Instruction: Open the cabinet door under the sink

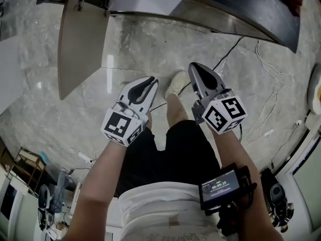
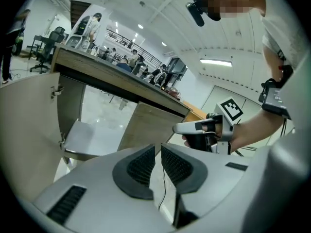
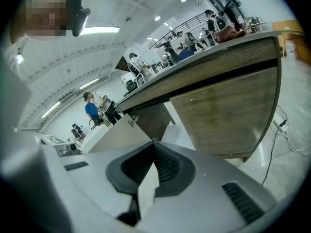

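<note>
The cabinet under the dark counter [image 1: 210, 9] has its left wooden door [image 1: 80, 44] swung wide out over the floor. In the left gripper view that open door [image 2: 26, 125] is at the left, the bare cabinet floor [image 2: 87, 136] beside it and the closed right door [image 2: 146, 127] behind the jaws. My left gripper [image 1: 152, 81] [image 2: 158, 152] hangs in mid-air short of the cabinet, its jaws a narrow slit apart with nothing between them. My right gripper [image 1: 194, 66] [image 3: 153, 142] [image 2: 194, 128] is beside it, shut and empty, touching nothing. The right gripper view shows the open door [image 3: 114, 130] and the closed door [image 3: 228, 113].
Thin cables [image 1: 263, 102] trail over the marble floor to the right of my legs, and my shoe [image 1: 175, 82] stands between the grippers. People and chairs [image 2: 46, 45] are far off behind the counter. A small screen [image 1: 219, 186] is strapped to my right forearm.
</note>
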Action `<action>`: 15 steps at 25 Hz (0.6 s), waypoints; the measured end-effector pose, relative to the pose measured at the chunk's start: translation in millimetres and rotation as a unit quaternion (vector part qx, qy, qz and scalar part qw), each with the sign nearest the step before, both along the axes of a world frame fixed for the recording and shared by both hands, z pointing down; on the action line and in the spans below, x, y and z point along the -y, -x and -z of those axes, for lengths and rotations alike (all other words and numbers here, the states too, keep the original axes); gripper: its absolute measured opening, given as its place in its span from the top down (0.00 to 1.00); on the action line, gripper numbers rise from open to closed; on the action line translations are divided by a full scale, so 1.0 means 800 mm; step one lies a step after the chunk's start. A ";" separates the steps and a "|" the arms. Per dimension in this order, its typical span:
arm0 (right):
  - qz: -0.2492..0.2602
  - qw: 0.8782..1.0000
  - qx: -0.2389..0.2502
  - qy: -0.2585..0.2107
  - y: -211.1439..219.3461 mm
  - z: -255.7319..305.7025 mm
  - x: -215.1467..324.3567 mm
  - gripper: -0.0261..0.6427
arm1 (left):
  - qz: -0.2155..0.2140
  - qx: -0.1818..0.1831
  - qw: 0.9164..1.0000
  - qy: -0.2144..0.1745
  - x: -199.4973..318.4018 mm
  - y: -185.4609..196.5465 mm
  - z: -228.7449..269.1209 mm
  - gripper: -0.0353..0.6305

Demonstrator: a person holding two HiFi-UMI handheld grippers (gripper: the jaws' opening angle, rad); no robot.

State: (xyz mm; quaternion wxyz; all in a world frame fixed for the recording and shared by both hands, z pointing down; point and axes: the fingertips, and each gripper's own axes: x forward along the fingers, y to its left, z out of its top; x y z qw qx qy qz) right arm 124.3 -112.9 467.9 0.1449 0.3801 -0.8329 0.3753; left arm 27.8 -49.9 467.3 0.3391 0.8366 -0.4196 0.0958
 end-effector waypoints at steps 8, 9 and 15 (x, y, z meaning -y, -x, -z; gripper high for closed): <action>-0.007 0.997 -0.054 -0.052 -0.065 -0.002 0.030 0.94 | 0.000 0.028 1.000 -0.007 0.055 -0.034 -0.014 0.88; -0.009 0.997 -0.060 -0.054 -0.074 -0.004 0.032 0.94 | 0.001 0.032 0.999 -0.007 0.062 -0.037 -0.017 0.88; -0.024 0.996 -0.069 -0.058 -0.125 -0.024 0.048 0.94 | 0.001 0.059 0.998 -0.015 0.105 -0.061 -0.028 0.88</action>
